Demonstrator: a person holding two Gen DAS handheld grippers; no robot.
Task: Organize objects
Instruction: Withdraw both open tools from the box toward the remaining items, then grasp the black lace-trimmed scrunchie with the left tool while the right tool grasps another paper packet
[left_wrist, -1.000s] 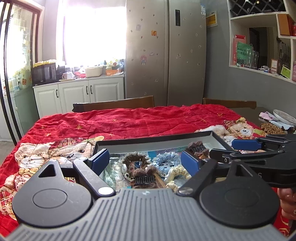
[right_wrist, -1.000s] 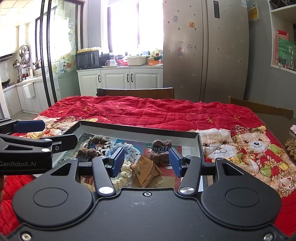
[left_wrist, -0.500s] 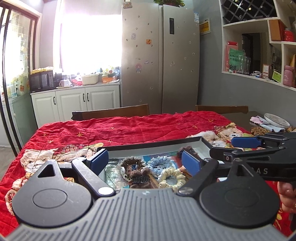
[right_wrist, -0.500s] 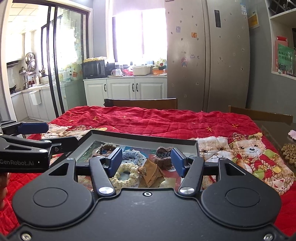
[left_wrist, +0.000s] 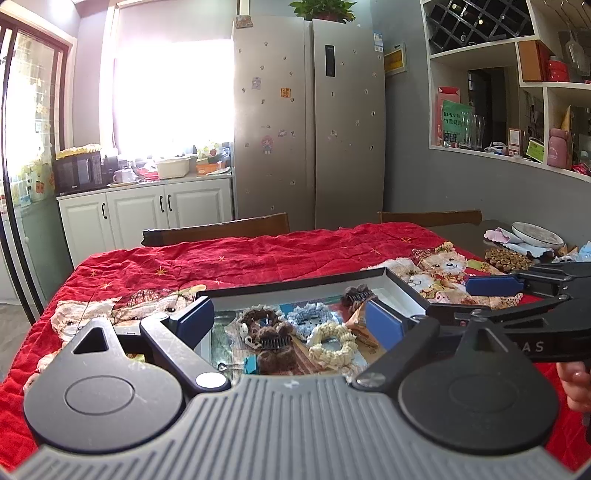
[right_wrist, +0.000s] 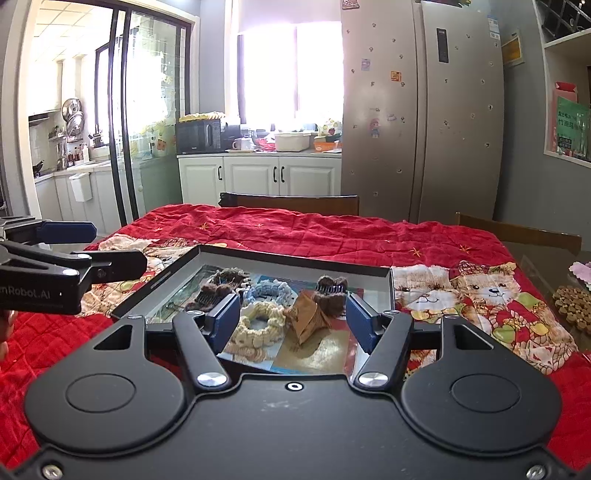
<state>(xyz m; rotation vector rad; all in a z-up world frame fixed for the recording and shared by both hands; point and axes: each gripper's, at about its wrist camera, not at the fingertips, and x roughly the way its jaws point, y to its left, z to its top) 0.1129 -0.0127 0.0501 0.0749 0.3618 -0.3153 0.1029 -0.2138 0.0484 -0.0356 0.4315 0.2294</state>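
Observation:
A shallow black-rimmed tray lies on the red quilted table. In it lie a cream scrunchie, a pale blue scrunchie, a brown scrunchie, furry brown hair clips and a small brown paper house. My left gripper is open and empty above the tray's near edge. My right gripper is open and empty above the cream scrunchie and the paper house. Each gripper shows at the side of the other's view.
The red teddy-bear quilt covers the table. A plate, a woven coaster and a pink cloth lie on the bare right end. Wooden chairs stand at the far edge, with the fridge and cabinets behind.
Both grippers have risen and tilted up, so the tray sits lower and farther in each view. Both stay open and empty. Nothing in the tray has moved.

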